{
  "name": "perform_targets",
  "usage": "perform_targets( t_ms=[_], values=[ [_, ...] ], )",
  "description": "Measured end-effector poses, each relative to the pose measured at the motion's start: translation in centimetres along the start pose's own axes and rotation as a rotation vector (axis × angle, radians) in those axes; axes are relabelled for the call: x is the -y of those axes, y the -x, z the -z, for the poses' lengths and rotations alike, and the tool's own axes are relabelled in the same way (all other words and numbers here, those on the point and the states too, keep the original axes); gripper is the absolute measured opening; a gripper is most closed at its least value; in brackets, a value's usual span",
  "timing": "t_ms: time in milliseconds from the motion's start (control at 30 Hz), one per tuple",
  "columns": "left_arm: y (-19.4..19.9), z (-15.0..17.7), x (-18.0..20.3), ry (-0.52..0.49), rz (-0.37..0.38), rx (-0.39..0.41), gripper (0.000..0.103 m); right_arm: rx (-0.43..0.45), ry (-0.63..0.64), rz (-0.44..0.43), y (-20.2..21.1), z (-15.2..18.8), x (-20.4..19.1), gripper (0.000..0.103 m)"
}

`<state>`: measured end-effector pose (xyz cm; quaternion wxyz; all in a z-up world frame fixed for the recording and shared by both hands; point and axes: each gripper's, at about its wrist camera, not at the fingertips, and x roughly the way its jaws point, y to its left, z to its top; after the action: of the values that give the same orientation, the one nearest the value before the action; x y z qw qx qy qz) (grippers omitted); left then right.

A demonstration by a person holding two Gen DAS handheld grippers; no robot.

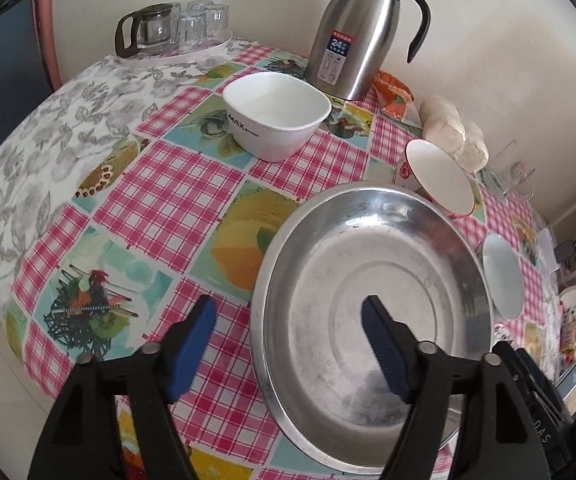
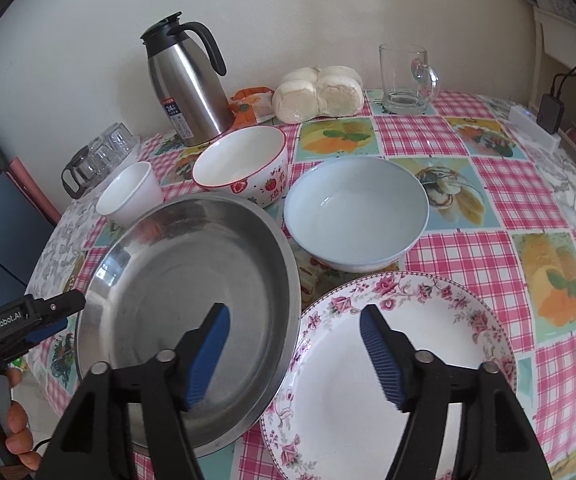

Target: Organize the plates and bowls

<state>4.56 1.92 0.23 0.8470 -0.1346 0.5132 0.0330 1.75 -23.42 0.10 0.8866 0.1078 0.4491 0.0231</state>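
A large steel pan (image 1: 372, 264) (image 2: 168, 280) sits on the checked table. My left gripper (image 1: 288, 320) is open, its jaws astride the pan's left rim. My right gripper (image 2: 294, 328) is open, its jaws astride the pan's right rim where it overlaps a floral plate (image 2: 368, 380). Behind are a white square bowl (image 1: 276, 112) (image 2: 130, 194), a strawberry-print bowl (image 1: 440, 176) (image 2: 240, 164) and a pale blue bowl (image 1: 502, 272) (image 2: 356, 212).
A steel thermos jug (image 1: 356, 32) (image 2: 186, 80) stands at the back by the wall. Bread buns (image 2: 318, 94) and a glass mug (image 2: 406, 80) are at the back right. A tray of glasses with a glass pot (image 1: 176, 28) is at the back left.
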Motion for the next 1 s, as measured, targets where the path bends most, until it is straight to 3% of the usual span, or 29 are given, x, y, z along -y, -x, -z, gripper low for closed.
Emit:
perform_targets(
  t_ms=[233,400,667,867,1000],
  values=[
    [-0.1,0.9,1.5,-0.055,-0.044,0.007,0.093,0.016,0.014,0.022,0.2,0.3,0.4,0.100],
    [0.6,1.1,2.3,-0.060,-0.042,0.066,0.100,0.049,0.018,0.022,0.9,0.4,1.4,0.103],
    [3.9,2.1,5.6,-0.128,0.109,0.240,0.101,0.124,-0.096,0.040,2.7,0.5,5.3,0.103],
    [5.2,3.3,8.9,-0.186,0.253,0.226,0.101,0.193,-0.245,0.095,4.8,0.7,10.4,0.103],
    [5.8,4.6,11.2,-0.236,0.290,0.208,0.100,0.226,-0.333,0.122,6.4,1.5,13.9,0.103]
  ],
)
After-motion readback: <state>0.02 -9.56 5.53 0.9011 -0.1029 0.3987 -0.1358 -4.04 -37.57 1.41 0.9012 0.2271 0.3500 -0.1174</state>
